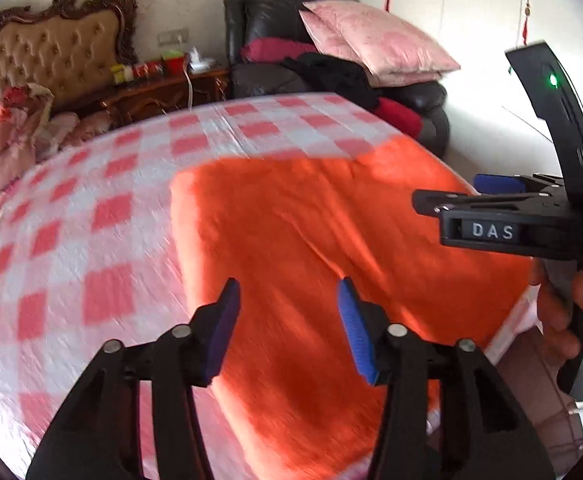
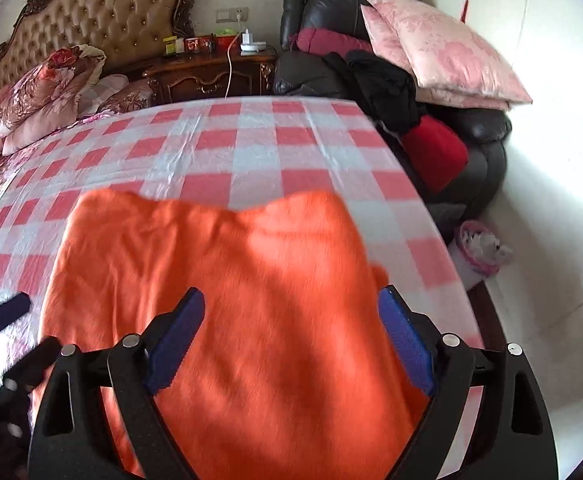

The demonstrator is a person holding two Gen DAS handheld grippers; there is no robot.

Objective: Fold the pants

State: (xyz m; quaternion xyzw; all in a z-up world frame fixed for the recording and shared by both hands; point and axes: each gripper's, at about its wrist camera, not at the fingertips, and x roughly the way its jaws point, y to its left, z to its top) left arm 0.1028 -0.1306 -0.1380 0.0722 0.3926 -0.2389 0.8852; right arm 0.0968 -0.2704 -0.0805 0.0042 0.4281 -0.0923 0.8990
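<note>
Pants (image 2: 231, 300) flat on checked bed (image 2: 251, 152); both tongs (image 1: 287, 312) (image 2: 291, 320) open, empty; sofa (image 2: 471, 128) w/ pillows (image 2: 443, 48) beyond.

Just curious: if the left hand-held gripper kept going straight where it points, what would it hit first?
Probably the orange pants spread on the bed; the left hand-held gripper hangs open over them, with nothing in between.

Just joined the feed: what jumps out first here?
Bright orange pants lie spread over the near part of the pink-checked bed. Both grippers, left and right, hover open above them, holding nothing. Pink pillows top the dark sofa behind.
</note>
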